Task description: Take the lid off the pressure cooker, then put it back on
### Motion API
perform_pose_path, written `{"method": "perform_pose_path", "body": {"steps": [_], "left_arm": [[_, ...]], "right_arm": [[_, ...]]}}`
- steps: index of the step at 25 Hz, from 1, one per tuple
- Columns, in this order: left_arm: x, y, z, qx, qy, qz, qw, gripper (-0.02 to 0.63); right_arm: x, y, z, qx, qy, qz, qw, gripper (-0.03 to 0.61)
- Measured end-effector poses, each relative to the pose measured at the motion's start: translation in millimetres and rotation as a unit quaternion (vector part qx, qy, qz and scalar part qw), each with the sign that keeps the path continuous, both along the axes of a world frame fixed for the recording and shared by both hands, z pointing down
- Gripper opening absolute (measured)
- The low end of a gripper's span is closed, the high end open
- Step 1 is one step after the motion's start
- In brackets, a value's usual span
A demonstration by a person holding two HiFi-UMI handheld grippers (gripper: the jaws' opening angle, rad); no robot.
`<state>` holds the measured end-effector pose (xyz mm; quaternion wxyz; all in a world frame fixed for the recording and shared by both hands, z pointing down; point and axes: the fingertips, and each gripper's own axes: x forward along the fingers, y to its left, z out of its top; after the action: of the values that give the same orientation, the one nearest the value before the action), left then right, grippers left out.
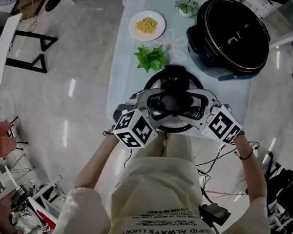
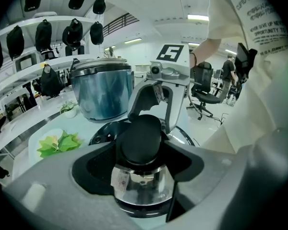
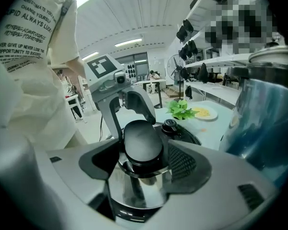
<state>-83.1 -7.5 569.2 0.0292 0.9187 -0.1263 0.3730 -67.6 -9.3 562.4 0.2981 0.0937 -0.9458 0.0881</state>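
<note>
Jaws of left gripper (image 2: 141, 152) and right gripper (image 3: 143, 152) narrowly parted, both clamped on black knob (image 1: 174, 103) of lid (image 1: 156, 83)

Lid (image 3: 139, 188) — glossy metal, knob (image 3: 143, 140) perhaps matt plastic

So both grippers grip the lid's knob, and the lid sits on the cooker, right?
No: the left gripper and right gripper grip the knob, but the lid is off the cooker, nearer the person, as the head view shows.
</note>
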Motion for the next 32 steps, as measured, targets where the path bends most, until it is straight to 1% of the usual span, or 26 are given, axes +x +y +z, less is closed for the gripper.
{"method": "perform_pose_path", "body": {"steps": [10,16,25,32], "left_arm": [[8.6,0.0,9.6,-0.01,-0.008,0.027,0.9995,0.293],[9.4,0.5,11.4,-0.025,-0.001,0.036,0.9991,0.293],[10.7,1.3,13.0,-0.042,0.005,0.058,0.9974,0.293],[11.2,0.4,14.0,-0.044,0.002,0.059,0.9973,0.291]], "right_arm": [[-8.8,-3.7,9.0,-0.004,0.001,-0.02,1.0,0.295],[-10.5,-2.2,11.0,-0.014,-0.002,-0.035,0.999,0.293],[-14.0,1.0,13.7,-0.056,-0.011,-0.059,0.997,0.279],[-14.0,0.6,14.9,-0.058,-0.008,-0.058,0.997,0.278]]}}
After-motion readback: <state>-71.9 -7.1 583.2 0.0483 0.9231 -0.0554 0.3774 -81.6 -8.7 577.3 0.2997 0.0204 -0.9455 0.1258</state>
